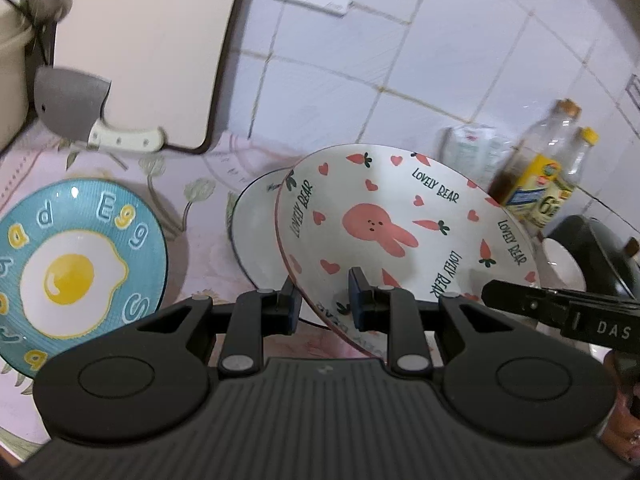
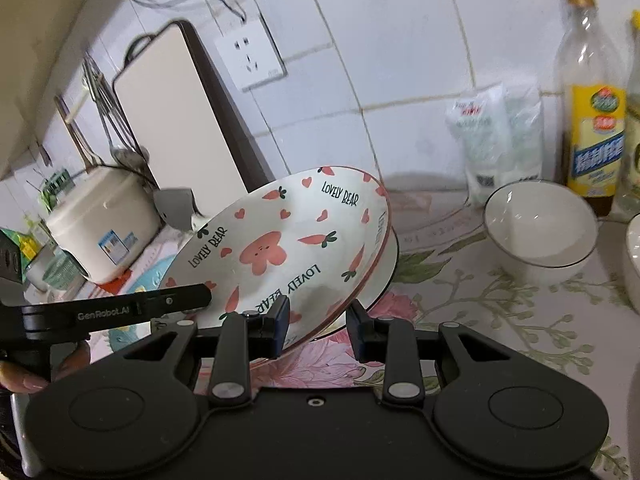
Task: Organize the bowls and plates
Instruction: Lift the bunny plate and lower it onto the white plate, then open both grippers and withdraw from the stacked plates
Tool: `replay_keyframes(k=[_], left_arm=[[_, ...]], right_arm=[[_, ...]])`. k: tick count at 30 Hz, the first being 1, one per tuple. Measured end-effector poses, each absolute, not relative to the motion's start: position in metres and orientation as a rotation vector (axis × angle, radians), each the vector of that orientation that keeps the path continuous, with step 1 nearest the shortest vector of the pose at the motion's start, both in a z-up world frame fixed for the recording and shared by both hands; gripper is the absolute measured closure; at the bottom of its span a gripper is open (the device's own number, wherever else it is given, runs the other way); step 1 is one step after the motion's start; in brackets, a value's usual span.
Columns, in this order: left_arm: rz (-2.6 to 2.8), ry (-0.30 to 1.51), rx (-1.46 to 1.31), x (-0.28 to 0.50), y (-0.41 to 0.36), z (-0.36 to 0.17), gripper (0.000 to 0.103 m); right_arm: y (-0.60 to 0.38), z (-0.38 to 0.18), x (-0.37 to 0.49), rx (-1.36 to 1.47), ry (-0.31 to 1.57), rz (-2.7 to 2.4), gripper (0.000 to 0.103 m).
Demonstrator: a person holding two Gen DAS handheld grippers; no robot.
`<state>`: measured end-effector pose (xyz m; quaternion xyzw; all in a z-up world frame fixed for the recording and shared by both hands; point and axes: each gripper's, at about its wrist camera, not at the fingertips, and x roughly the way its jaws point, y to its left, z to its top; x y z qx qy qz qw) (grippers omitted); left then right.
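Overall, the table (image 2: 500, 320) carried a pink floral cloth and stood against a white tiled wall (image 1: 440, 60) with a white socket (image 2: 250, 58). A tall cream cutting board with a dark edge (image 1: 160, 52) leaned upright on that wall, a grey cleaver with a white handle (image 1: 72, 108) propped against its foot. A cream rice cooker (image 2: 106, 220) sat at the far left.

The white rabbit-and-carrot plate lettered "LOVELY BEAR" (image 1: 400, 224) was held tilted above the table, its low edge toward both cameras. It overlapped a white dark-rimmed plate (image 1: 256, 220) lying behind and beneath it; whether the two touched could not be told. The left tool (image 1: 324, 300) straddled the near rim, one finger on each face, jaws partly open with visible gaps, so a firm clamp could not be confirmed. The right tool (image 2: 318, 326) likewise straddled the rim on its side; its left finger sat against the upper face, the right finger stood apart below.

A blue fried-egg plate (image 1: 80, 264) lay flat on the table, well left of the tilted plate. A small white bowl with a dark rim (image 2: 540, 232) stood upright to the right, near a yellow-labelled oil bottle (image 2: 594, 120) and a white plastic pouch (image 2: 496, 140) at the wall.
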<state>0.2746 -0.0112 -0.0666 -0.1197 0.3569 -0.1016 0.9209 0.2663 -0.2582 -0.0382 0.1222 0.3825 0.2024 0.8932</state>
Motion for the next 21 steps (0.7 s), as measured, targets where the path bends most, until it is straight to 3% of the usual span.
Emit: replay_keyframes(k=[21], left_arm=[[-0.155, 0.861, -0.201, 0.317, -0.007, -0.096, 0.08]], right_arm=[[-0.24, -0.077, 0.306, 0.27, 0.934, 0.371, 0.067]])
